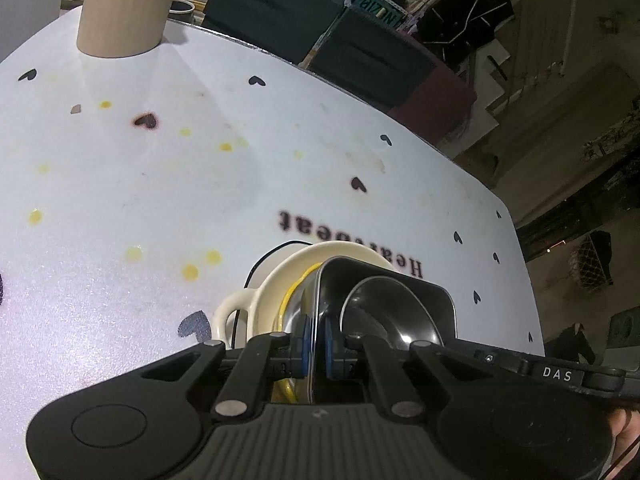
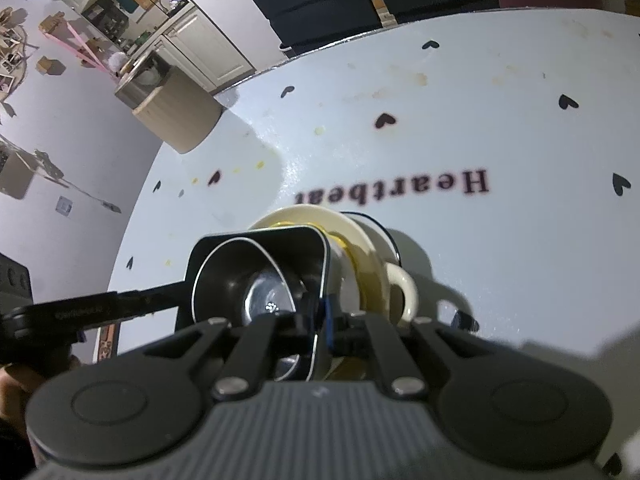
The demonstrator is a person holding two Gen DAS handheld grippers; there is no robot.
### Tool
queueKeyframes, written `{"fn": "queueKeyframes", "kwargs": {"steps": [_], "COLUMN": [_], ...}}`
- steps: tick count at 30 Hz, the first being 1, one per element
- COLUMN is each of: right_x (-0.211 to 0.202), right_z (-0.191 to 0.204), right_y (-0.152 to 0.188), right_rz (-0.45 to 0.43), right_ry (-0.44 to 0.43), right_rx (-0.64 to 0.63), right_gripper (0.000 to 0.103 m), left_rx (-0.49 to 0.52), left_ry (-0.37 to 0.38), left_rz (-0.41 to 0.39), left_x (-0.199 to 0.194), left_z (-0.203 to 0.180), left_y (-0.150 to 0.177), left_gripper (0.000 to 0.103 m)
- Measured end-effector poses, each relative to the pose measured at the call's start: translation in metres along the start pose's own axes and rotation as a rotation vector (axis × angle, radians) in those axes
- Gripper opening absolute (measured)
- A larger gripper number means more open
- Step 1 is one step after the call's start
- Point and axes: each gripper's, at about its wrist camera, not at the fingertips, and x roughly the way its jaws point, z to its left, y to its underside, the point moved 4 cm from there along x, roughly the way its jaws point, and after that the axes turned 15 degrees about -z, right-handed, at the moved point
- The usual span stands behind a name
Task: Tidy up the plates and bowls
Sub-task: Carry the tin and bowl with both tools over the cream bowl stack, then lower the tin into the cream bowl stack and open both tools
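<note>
Surroundings: white table cover [image 1: 120,208] printed with small black hearts and the word "Heartbeat", spotted with yellow stains. One beige ribbed cylinder [image 1: 124,4] stands upright near the far edge, well apart from the dishes. Two dark chairs [image 1: 276,4] sit just past that edge. Nothing lies between the cylinder and the stack; the only thing crowding the stack is the grippers themselves.

Count: one black square dish [image 1: 400,280], one shiny round bowl [image 1: 388,312] inside it, one cream bowl [image 1: 276,284] with a loop handle, one yellow-rimmed piece [image 1: 290,292] between the black dish and the cream bowl, and one black-rimmed white plate [image 2: 384,232] under the cream bowl. All nested in one stack near the "Heartbeat" print.

Orientation: the black dish is tilted, its opening turned to the right in the left wrist view and to the left in the right wrist view. It is roughly square, so no clear long axis. The cream bowl's handle sticks out sideways, on the left in the left wrist view.

Left gripper [image 1: 314,346]: blue pads [image 1: 305,340] pressed together on the thin wall of the black dish, pinching it.

Right gripper [image 2: 318,322]: fingers closed in on the opposite wall of the same dish, rim running between them. The left gripper's arm shows at the left of the right wrist view.
</note>
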Motion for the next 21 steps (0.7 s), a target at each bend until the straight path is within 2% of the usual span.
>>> {"fn": "queueKeyframes", "kwargs": {"steps": [21], "right_x": [0.012], "right_z": [0.007], "right_y": [0.001], "right_rz": [0.006], "right_ry": [0.037], "right_rx": [-0.024], "right_gripper": [0.007], "left_rx": [0.018], "left_ry": [-0.006], "left_rz": [0.007], "left_x": [0.010], "left_z": [0.001], "left_y": [0.003], "left_gripper": [0.007]}}
